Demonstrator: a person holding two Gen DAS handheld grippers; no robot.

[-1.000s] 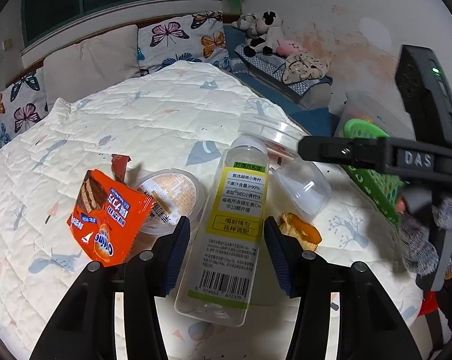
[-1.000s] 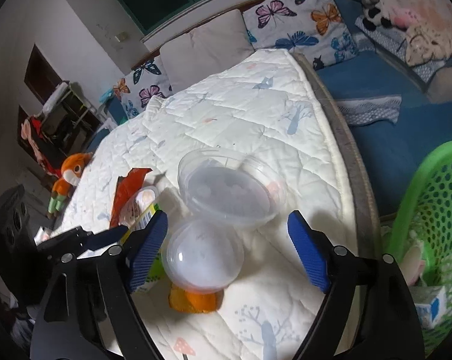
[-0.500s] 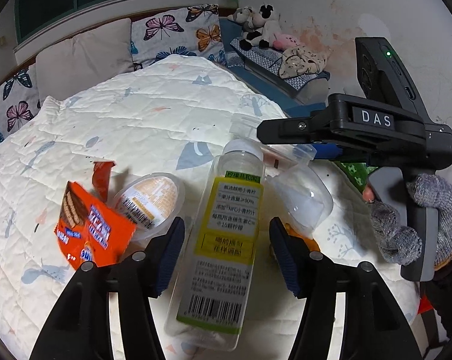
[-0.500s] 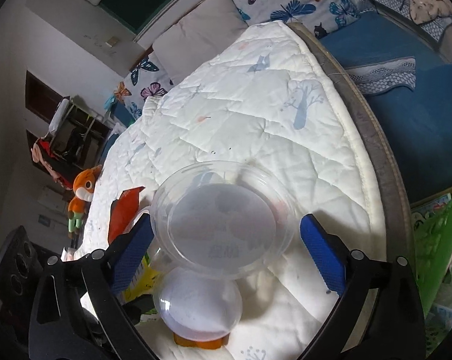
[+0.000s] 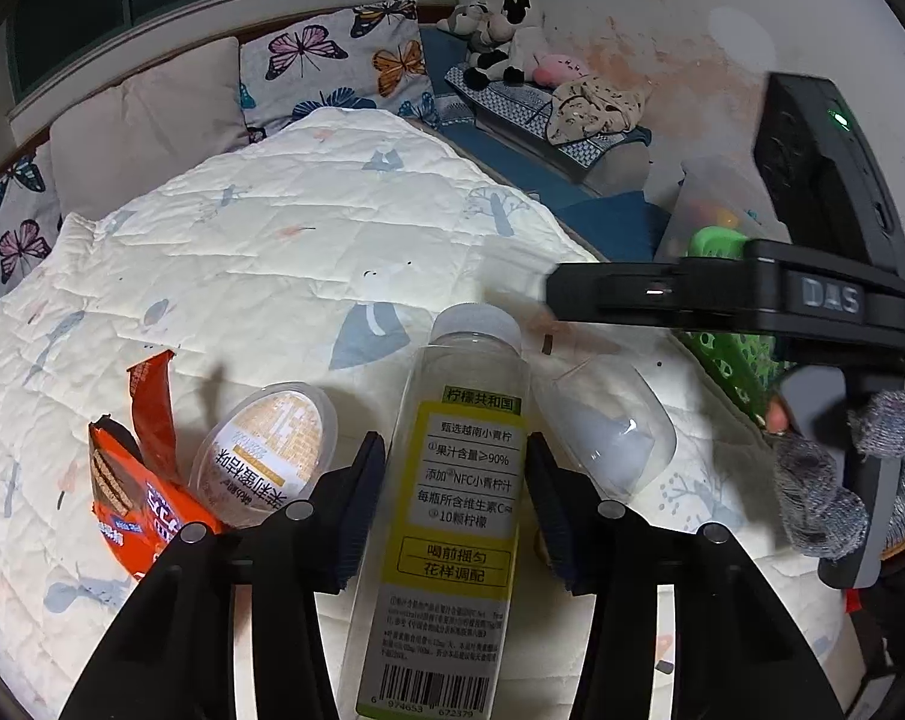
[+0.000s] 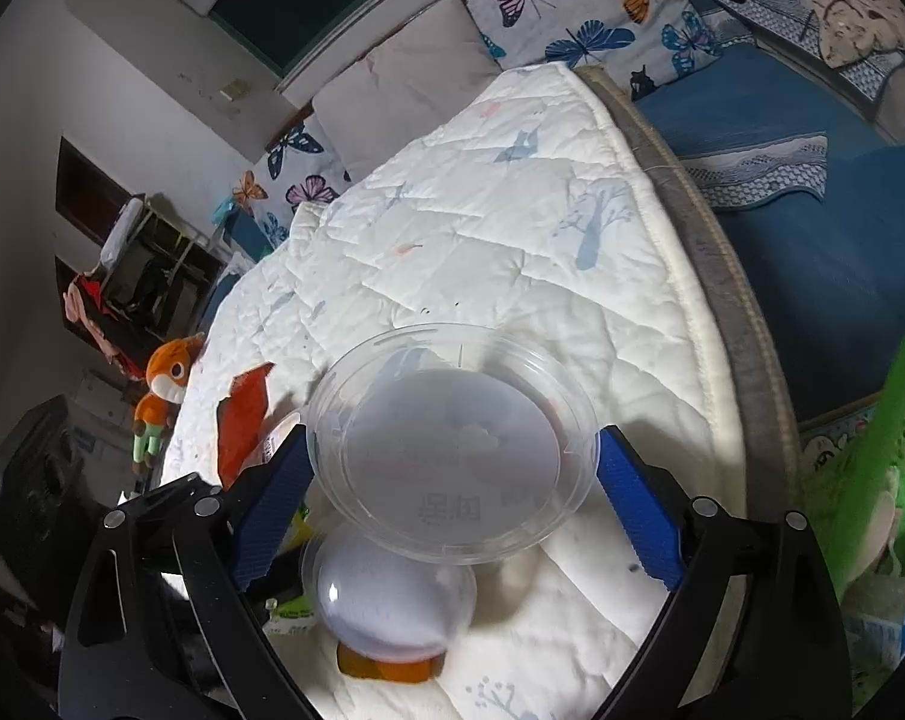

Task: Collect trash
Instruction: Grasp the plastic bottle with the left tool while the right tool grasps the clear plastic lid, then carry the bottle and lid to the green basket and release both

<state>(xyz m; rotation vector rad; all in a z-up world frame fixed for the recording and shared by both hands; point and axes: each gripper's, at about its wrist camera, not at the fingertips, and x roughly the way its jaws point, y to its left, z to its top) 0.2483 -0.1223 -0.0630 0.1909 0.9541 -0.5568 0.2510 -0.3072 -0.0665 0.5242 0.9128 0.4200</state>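
A clear juice bottle (image 5: 452, 480) with a yellow-green label lies on the quilted bed (image 5: 242, 276), cap pointing away. My left gripper (image 5: 454, 441) straddles its middle. The jaws are closing and both blue pads touch the bottle's sides. A round clear plastic bowl (image 6: 452, 444) fills the gap of my right gripper (image 6: 452, 435). Its jaws are also closing, with the pads against the bowl's rim. In the left wrist view the bowl (image 5: 506, 276) is a blur at the right gripper's tip. A clear dome lid (image 6: 386, 594) lies just below the bowl.
An orange wafer wrapper (image 5: 134, 498) and a labelled oval plastic cup (image 5: 266, 450) lie left of the bottle. An orange scrap (image 6: 386, 666) sits under the dome lid. A green basket (image 6: 872, 480) stands off the bed's right edge. A gloved hand (image 5: 842, 480) holds the right gripper.
The left gripper has settled lower around the bottle and its pads have narrowed onto it. The right gripper has advanced until the clear bowl sits between its pads.
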